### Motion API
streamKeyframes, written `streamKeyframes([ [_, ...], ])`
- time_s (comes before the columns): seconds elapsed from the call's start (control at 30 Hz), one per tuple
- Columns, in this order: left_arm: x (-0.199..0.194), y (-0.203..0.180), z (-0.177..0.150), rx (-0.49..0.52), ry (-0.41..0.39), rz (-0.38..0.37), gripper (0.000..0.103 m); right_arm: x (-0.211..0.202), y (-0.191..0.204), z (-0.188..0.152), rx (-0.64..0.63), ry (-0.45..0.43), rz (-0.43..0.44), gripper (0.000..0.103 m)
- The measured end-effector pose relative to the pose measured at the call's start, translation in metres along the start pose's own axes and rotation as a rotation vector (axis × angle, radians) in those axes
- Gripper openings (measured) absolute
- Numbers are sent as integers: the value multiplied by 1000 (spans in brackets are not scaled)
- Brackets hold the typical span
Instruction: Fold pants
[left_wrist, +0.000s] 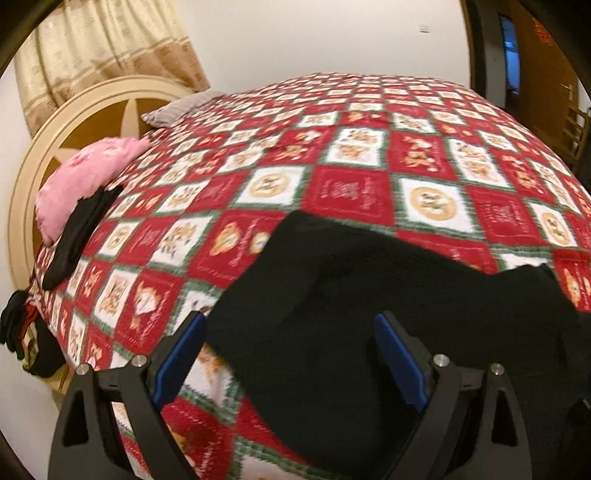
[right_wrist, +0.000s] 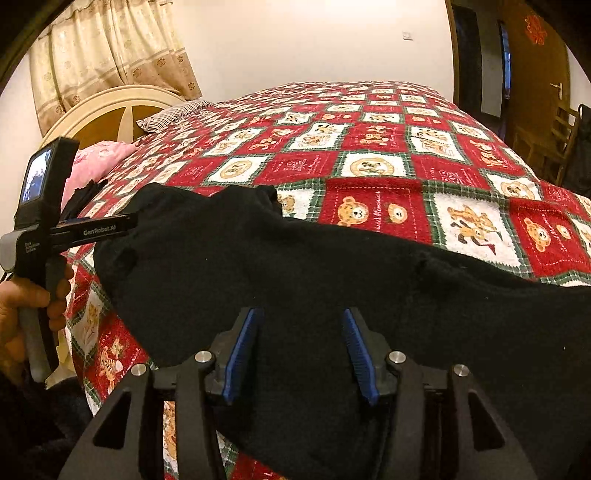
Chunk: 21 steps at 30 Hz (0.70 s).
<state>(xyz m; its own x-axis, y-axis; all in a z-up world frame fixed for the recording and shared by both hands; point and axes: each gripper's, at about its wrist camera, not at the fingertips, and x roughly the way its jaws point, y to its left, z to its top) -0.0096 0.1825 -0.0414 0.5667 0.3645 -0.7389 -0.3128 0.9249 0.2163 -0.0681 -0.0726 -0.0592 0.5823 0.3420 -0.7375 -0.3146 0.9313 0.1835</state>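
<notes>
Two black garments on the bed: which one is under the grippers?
The big black pants spread at the near edge, below both grippers' open fingers. The other, a narrow black piece, lies far left against the pink pillow.

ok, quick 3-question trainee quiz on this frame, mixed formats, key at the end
1. True or false: the black pants lie on a plain white sheet.
2. Multiple choice: the pink pillow is (A) by the headboard, (B) on the floor, (C) on top of the pants.
3. Short answer: are the right gripper jaws clamped on the cloth?

Key
1. False: they lie on a red, white and green checked bedspread.
2. A.
3. No: the blue pads stand apart over the pants, not pressing on them. The left gripper also stands open.
</notes>
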Motion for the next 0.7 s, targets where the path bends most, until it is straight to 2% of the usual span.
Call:
streamKeyframes([
  [0.13, 7, 12, -1, -43, 31, 10, 94, 0, 0, 0, -2, 1, -1, 52],
  [0.23, 16, 18, -3, -85, 74, -20, 94, 0, 0, 0, 0, 1, 0, 52],
  [0.3, 28, 23, -7, -135, 140, -81, 94, 0, 0, 0, -2, 2, -1, 52],
  [0.4, 33, 40, -10, -254, 175, -178, 94, 0, 0, 0, -2, 3, 0, 52],
  [0.47, 34, 52, -13, -319, 166, -219, 93, 1, 0, 0, 2, 2, 3, 52],
  [0.63, 33, 59, -19, -398, 122, -247, 90, 1, 0, 1, 4, 2, 4, 52],
  [0.7, 33, 56, -18, -404, 106, -267, 79, 1, 0, 0, 4, 2, 3, 52],
])
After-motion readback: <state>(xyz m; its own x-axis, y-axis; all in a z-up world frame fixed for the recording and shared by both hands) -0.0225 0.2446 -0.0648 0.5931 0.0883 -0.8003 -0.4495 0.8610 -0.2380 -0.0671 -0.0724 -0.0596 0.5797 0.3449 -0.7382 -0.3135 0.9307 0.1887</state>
